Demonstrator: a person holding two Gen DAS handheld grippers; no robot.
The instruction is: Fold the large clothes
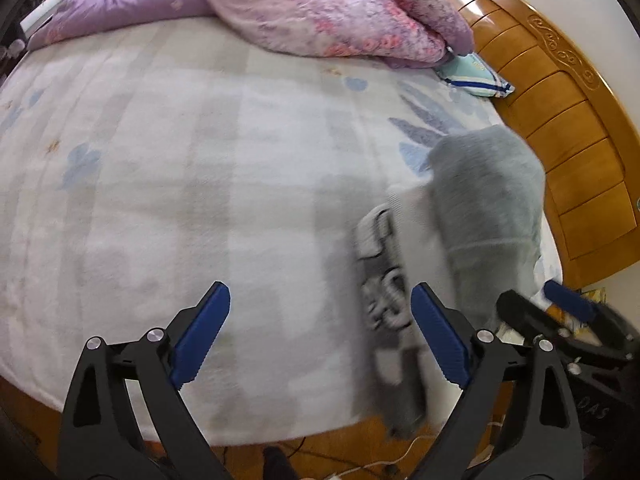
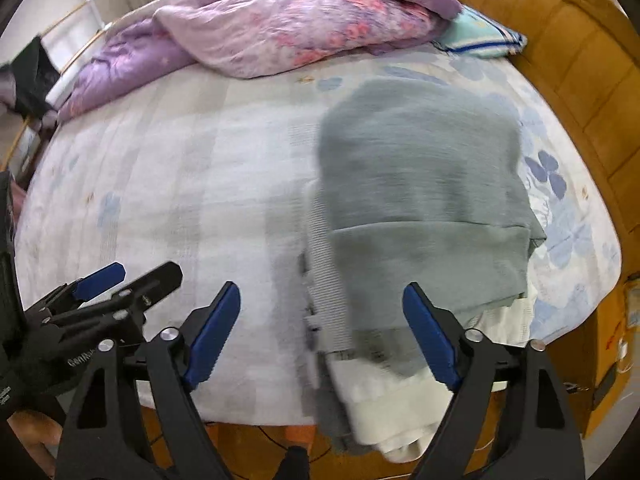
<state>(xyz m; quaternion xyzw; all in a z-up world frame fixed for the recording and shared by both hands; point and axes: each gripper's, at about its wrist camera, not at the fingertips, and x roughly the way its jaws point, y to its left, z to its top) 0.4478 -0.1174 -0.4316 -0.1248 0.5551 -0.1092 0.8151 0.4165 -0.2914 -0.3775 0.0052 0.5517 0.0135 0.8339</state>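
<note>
A stack of folded clothes lies on the bed near its right front corner. A grey folded garment (image 2: 424,184) is on top, also in the left wrist view (image 1: 488,196). Under it lie a white ribbed garment (image 2: 396,404) and a patterned black-and-white piece (image 1: 380,276). The stack's front end hangs over the bed edge. My left gripper (image 1: 320,336) is open and empty, above the bed left of the stack. My right gripper (image 2: 322,336) is open and empty, its jaws standing wide over the stack's front end. The right gripper also shows in the left wrist view (image 1: 532,304), and the left gripper in the right wrist view (image 2: 132,276).
The bed has a pale flowered sheet (image 1: 180,168). A purple-pink quilt (image 1: 304,12) is heaped at the far side, with a teal striped pillow (image 1: 476,76) beside it. A wooden headboard (image 1: 560,120) runs along the right. Cables lie on the wooden floor (image 1: 352,456) below the bed edge.
</note>
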